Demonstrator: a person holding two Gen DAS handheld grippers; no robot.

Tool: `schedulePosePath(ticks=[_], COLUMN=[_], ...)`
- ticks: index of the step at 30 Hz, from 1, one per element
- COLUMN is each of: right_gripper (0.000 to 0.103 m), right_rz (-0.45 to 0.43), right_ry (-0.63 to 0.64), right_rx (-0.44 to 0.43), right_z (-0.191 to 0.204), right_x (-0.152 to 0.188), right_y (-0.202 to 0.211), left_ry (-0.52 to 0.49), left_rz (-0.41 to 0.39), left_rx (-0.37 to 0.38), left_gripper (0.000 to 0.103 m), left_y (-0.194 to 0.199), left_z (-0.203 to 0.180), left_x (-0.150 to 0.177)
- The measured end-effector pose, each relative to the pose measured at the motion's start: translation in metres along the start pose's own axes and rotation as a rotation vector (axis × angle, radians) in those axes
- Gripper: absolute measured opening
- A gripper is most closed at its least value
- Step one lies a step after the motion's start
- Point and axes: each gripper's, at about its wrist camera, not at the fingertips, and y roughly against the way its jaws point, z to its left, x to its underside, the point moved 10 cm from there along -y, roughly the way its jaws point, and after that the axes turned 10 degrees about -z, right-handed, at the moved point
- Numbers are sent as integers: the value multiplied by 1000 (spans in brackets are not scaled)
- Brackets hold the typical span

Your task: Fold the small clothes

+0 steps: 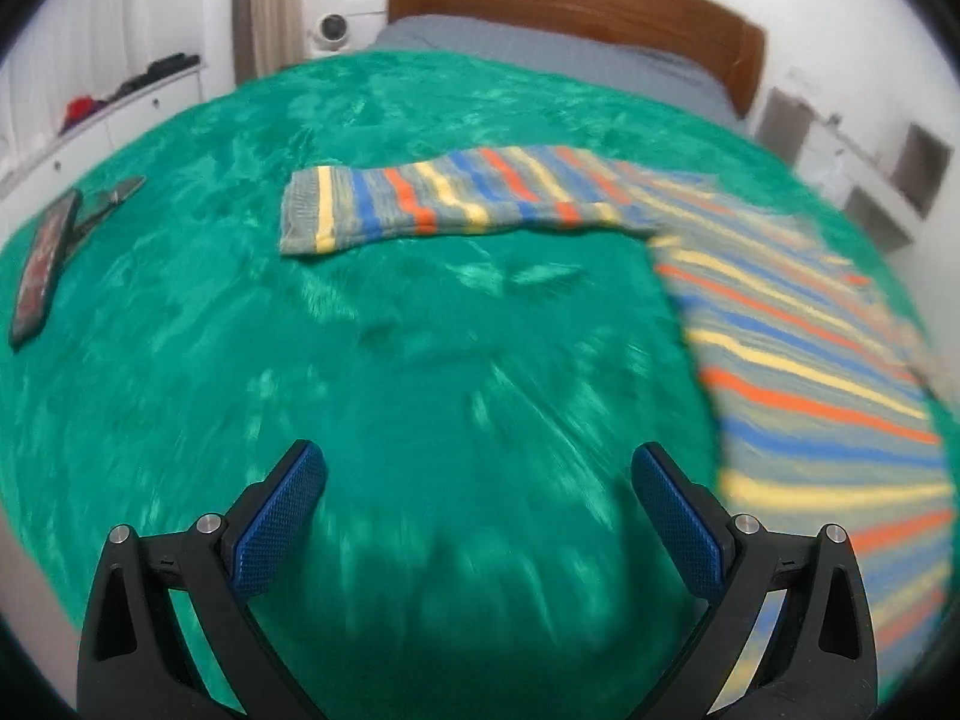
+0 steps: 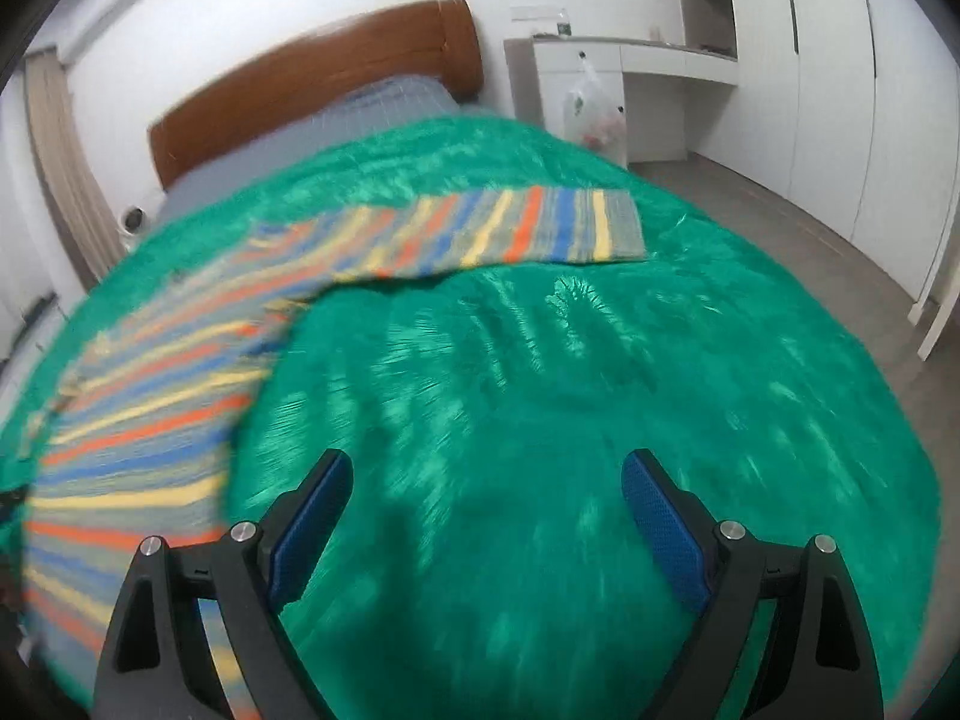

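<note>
Bed: a green fuzzy blanket [image 1: 420, 360] covers the bed, with a brown headboard [image 1: 576, 6] at the far end.
Striped top: a small striped top [image 1: 798, 360] with orange, yellow, blue and grey bands lies flat on the blanket, in the middle part of the bed.
Left sleeve: one sleeve [image 1: 444, 201] is stretched out flat toward the left edge of the bed.
Right sleeve: the other sleeve [image 2: 528, 231] is stretched out flat toward the right edge of the bed.
Left gripper: the left gripper [image 1: 480, 474] hangs over bare blanket. Its jaws are spread wide with nothing between them. The body of the top is just beside its right jaw, not touching it.
Right gripper: the right gripper [image 2: 486, 480] hangs over bare blanket too. Its jaws are spread wide and hold nothing. The body of the top is just beside its left jaw.
Phone: a dark phone [image 1: 45, 267] lies near the left edge of the bed, well apart from the top.
</note>
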Motion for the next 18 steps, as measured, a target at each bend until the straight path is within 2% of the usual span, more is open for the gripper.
schedulePosePath(ticks=[1,4,8,10,15,18], right_gripper=[102,103,103,103,103,103], right_rz=[-10,-23,25,38,30,43], right_ry=[9,55,29,-6,32,72], right_rx=[0,20,76,88,49,-5], right_z=[1,-3,-17,-20,12,46], right_x=[1,13,30,30,8,-3], right_y=[12,46,64,71,91,95], left_ry=[8,34,49,19,-119,-138], left_rz=[-10,-24,7,26,34,38], left_rx=[21,52,23,8,-12,1], left_gripper=[102,102,102,102,103,103], left_y=[11,37,46,49,68,83], left_z=[-1,-4,-5,-8,-21,-24], left_x=[2,7,13,16,24,30])
